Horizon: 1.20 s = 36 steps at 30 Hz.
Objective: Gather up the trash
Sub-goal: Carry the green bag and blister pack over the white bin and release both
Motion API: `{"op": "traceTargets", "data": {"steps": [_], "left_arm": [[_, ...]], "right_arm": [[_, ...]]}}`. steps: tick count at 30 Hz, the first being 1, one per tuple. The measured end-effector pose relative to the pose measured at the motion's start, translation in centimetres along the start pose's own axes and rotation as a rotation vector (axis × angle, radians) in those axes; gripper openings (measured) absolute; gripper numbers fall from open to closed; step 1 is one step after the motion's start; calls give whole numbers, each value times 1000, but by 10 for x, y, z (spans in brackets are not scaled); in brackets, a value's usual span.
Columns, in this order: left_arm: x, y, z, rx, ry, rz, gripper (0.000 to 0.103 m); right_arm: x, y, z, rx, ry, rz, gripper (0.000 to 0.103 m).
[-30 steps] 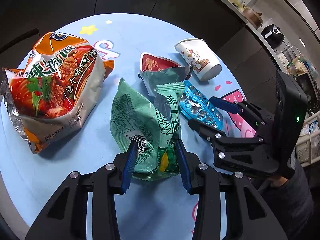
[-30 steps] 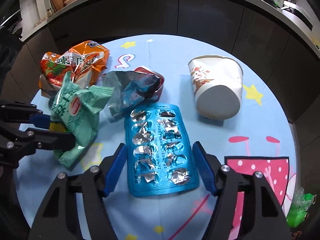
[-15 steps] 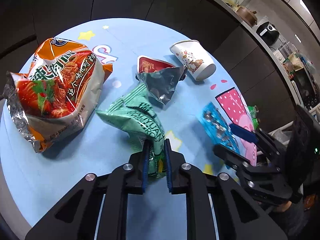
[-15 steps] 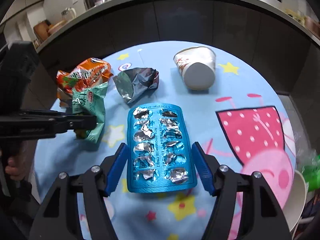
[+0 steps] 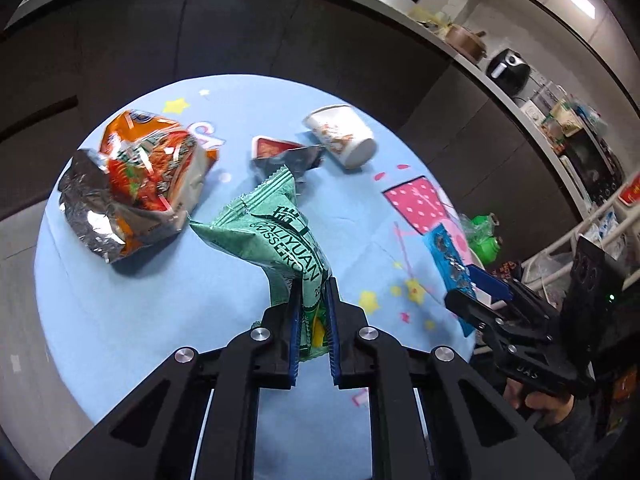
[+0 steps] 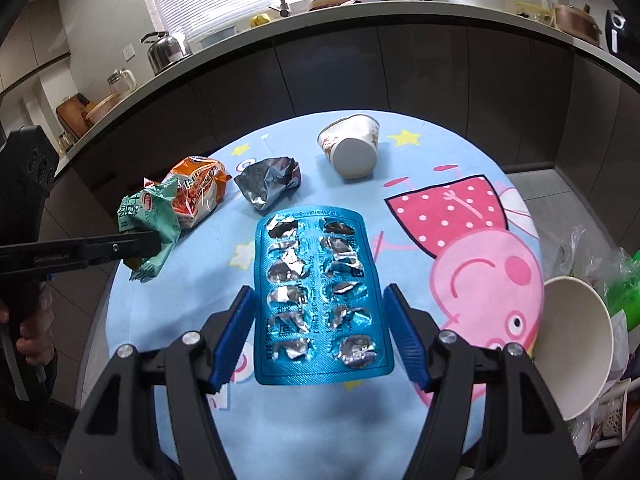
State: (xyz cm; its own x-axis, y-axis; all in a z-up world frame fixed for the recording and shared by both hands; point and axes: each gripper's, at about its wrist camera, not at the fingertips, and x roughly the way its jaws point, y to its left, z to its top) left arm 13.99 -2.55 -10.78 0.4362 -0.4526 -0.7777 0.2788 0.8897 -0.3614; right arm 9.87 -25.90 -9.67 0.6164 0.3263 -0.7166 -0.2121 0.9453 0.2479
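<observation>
My left gripper is shut on the lower end of a green snack wrapper, which hangs clear of the round blue table. The right wrist view shows that wrapper at the left, in the left gripper. My right gripper is shut on a blue blister pack, gripping its long edges above the table's near side. On the table lie an orange noodle bag, a crumpled silver wrapper and a paper cup tipped on its side.
Beside the table's right edge is a plastic bag holding a white paper bowl and a green bottle. Dark cabinets and a kitchen counter curve behind the table. A person's hand holds the left gripper's handle.
The left jaws closed on the green wrapper and lifted it off the table. The right gripper carried the blister pack up and toward the table's right side.
</observation>
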Motion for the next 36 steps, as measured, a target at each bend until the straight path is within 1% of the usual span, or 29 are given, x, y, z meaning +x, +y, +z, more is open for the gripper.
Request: {"op": "traceTargets", "data": {"steps": [4, 7, 10, 18, 26, 36], "left_arm": [[-2, -32, -1, 60, -1, -43, 10], [2, -50, 0, 87, 6, -80, 10], [11, -72, 1, 120, 28, -120, 10], [39, -135, 0, 231, 72, -187, 10], [63, -177, 9, 298, 102, -257, 10], [94, -230, 14, 374, 140, -309, 10]], "right_arm": [[-16, -4, -2, 4, -32, -19, 66], [-27, -11, -4, 13, -56, -38, 66], [-39, -23, -6, 35, -79, -66, 66], [-67, -64, -24, 124, -113, -148, 66], [-91, -99, -41, 196, -141, -221, 66], [-104, -143, -61, 275, -144, -301, 66]]}}
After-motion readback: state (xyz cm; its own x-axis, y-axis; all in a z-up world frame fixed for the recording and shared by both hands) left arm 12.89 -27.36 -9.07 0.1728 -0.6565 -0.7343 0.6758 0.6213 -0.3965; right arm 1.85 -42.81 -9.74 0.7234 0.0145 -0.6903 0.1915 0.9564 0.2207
